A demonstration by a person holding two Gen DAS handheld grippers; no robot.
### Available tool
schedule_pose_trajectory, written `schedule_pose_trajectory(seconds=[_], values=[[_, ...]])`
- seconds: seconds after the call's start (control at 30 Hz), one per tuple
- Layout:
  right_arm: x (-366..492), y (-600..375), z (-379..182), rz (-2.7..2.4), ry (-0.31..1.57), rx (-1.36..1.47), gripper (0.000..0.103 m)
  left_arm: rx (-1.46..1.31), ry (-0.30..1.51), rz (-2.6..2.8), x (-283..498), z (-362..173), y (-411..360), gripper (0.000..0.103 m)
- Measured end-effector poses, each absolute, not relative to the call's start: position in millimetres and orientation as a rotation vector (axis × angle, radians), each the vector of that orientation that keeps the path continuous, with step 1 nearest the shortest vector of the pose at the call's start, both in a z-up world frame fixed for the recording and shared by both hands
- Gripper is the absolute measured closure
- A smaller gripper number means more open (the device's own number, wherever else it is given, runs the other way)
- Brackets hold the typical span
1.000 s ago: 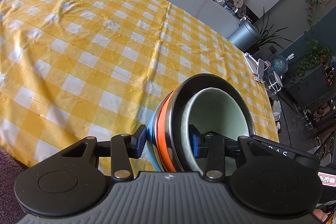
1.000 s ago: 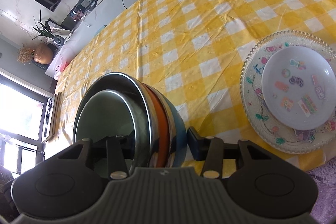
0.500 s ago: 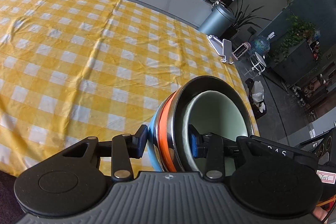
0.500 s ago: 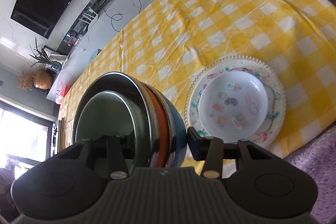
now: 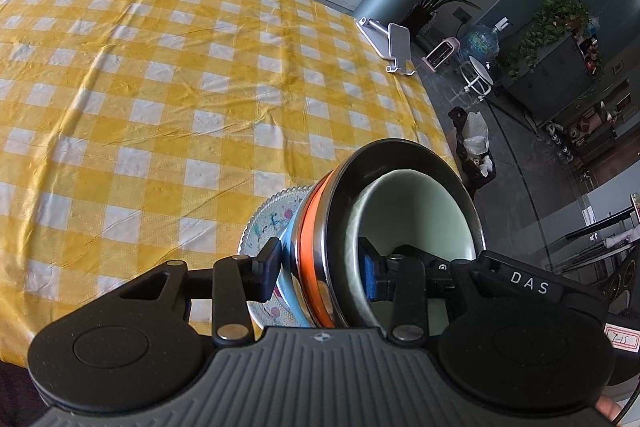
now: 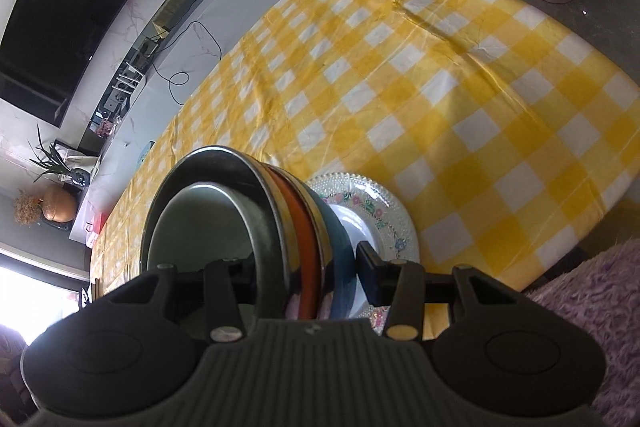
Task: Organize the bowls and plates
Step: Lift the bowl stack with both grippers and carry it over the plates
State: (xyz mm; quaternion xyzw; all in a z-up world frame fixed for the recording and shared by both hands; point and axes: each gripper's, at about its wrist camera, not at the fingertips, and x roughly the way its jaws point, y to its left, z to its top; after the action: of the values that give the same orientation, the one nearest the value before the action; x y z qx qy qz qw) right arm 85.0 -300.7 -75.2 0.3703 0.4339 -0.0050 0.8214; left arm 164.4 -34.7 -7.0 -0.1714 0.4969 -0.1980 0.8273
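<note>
Nested stack of bowls (image 5: 400,227), pale green innermost, then steel, orange and blue outside, held in the air from two sides and tipped over the plates. Left gripper (image 5: 320,267) with jaws clamped across the stack wall, one pad inside the green bowl and one against the blue outside; right gripper (image 6: 304,271) clamped on the opposite side of the same stack in the same way. Directly below, a beaded glass plate (image 6: 400,219) with a smaller white plate (image 6: 360,223) resting on it, both on the yellow checked surface (image 5: 160,107). Judged from this: bowls already gathered into one nest and plates already piled, so most of the sorting looks done; left to do, lowering the nest onto the white plate and letting go. Plates lying close to the near edge of the surface, with a purple rug (image 6: 580,307) beyond it, so little margin on that side. Wide open cloth toward the far side; only a phone stand (image 5: 388,43) at the far corner, well apart.
</note>
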Motion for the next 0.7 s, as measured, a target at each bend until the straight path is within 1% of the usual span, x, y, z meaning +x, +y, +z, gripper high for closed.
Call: schedule_pose_trajectory(seconds=[0.43,0.7], values=[[102.9,-308.0,-95.4,-0.014,0.987,0.826,0.058,-0.366,1.101,-0.389,178.6,-17.8,-40.1,0.059],[104.7,-306.5,-94.0,-0.006,0.981,0.817,0.056,-0.350,1.097,-0.381,181.3,-17.5,-42.1,0.060]])
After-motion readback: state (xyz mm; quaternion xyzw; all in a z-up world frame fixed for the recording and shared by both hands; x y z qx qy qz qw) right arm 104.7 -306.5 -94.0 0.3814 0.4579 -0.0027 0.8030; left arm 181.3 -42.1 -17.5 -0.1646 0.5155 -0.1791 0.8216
